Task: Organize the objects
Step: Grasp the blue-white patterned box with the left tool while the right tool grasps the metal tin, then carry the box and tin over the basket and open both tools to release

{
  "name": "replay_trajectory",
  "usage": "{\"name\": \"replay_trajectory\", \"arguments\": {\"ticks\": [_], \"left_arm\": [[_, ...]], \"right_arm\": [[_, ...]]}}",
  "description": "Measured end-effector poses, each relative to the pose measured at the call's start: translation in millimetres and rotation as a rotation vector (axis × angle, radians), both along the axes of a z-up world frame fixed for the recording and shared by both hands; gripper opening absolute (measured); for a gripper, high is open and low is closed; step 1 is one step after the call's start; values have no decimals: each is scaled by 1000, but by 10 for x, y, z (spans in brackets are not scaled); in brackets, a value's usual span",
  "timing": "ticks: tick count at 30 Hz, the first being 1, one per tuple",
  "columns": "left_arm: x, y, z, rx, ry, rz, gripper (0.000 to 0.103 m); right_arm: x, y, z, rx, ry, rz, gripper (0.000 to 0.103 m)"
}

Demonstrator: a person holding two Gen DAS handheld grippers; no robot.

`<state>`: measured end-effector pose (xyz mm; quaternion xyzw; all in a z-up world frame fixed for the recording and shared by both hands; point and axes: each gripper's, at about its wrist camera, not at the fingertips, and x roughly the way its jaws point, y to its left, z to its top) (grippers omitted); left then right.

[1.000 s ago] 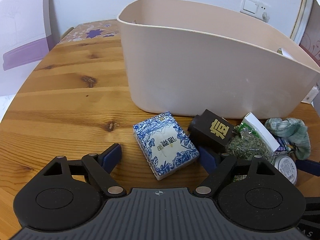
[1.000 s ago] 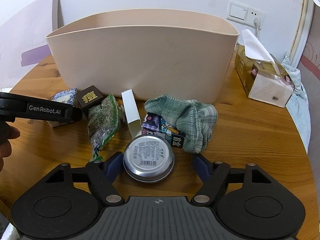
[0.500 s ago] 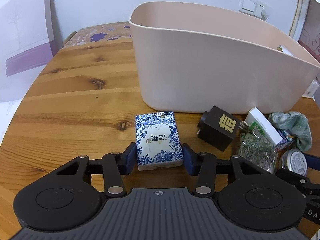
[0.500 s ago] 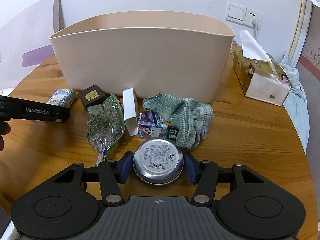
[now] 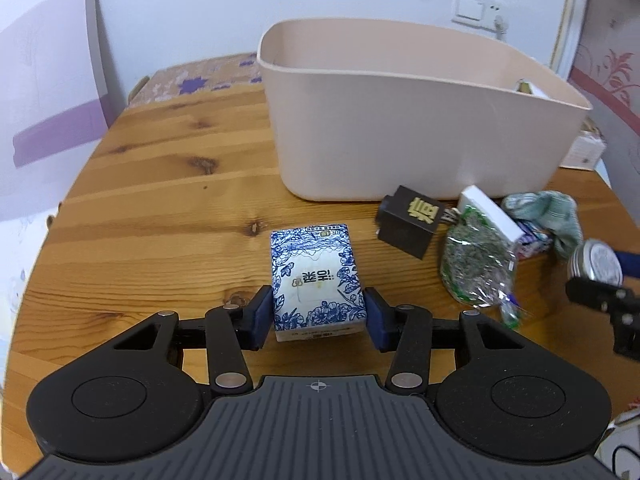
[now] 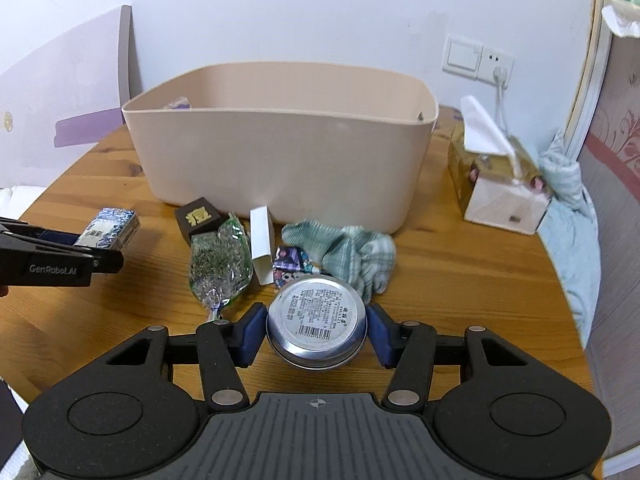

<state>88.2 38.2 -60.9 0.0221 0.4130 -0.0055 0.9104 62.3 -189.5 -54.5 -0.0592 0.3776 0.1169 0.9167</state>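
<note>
**Both claws gripping, bin waiting**

Left claw (image 5: 319, 322) pinching a blue-and-white flowered box (image 5: 316, 280) printed with Chinese characters, raised above the wooden table (image 5: 160, 208). Right claw (image 6: 316, 334) clamped on a round tin (image 6: 317, 320) with a barcode label. "GenRobot.AI" readable on the left tool. Beyond: dark box (image 6: 199, 218) with gold character, beige bin (image 6: 280, 160).

We see a blue-and-white floral box (image 5: 318, 280) held between the left claw's (image 5: 319, 317) pads. A round silver tin (image 6: 317, 320) sits gripped in the right claw (image 6: 316, 334). Behind both stands a beige bin (image 6: 280, 168).
</note>
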Motion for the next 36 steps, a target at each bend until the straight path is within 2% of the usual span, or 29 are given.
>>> {"name": "replay_trajectory", "arguments": {"ticks": [4,12,17,26,36], "left_arm": [[-116,-25,108,18,-20,-17,49],[-295,-53,399,-14,-76,-42,49],[-337,-75,553,-27,-103,-52,49],[-290,-72,874,-34,-184,-66,49],[17,-167,1076,-9,-233,-72,49]], "right_arm": [[-95,-43,125,-15,-36,-1,52],[-249,-112,371,-12,-104,2,52],[-278,-132,548,-12,-179,-20,52],[-156,-220,796,-2,-253,-26,52],[144,-270,978,3,-306,-32,52]]}}
